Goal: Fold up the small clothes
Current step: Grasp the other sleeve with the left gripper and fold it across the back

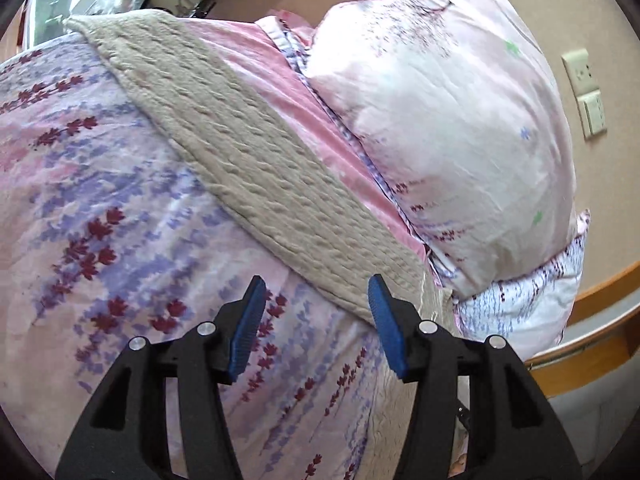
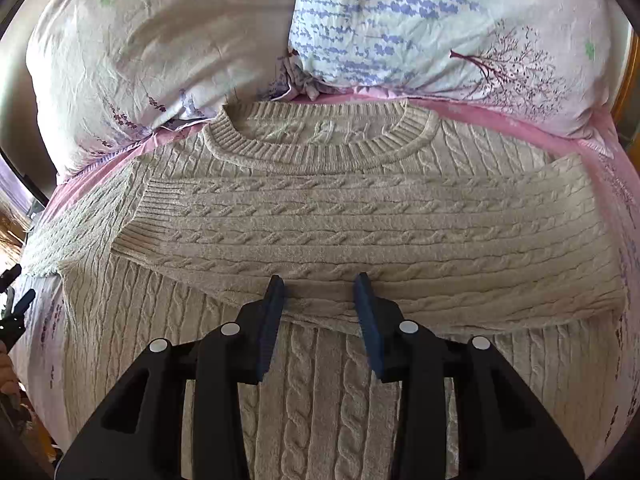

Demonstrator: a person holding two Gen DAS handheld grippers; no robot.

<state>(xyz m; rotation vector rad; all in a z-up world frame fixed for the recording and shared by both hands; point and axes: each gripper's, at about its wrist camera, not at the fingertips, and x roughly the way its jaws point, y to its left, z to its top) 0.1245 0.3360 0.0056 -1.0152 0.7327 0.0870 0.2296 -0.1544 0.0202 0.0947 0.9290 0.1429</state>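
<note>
A beige cable-knit sweater (image 2: 320, 360) lies flat on the bed, collar (image 2: 320, 140) toward the pillows. Its right sleeve (image 2: 360, 232) is folded across the chest, cuff at the left. My right gripper (image 2: 319, 280) is open and empty, its blue pads just above the folded sleeve's lower edge. In the left wrist view the sweater's other sleeve (image 1: 256, 152) stretches out diagonally over the flowered bedding. My left gripper (image 1: 316, 284) is open and empty, hovering over the bedding beside that sleeve's near end.
Two flowered pillows (image 2: 160, 52) (image 2: 440, 24) lie just beyond the collar. A pink sheet (image 1: 304, 104) and flowered duvet (image 1: 100, 200) cover the bed. A wall with sockets (image 1: 584, 92) and a wooden bed rail (image 1: 600, 292) are at the right.
</note>
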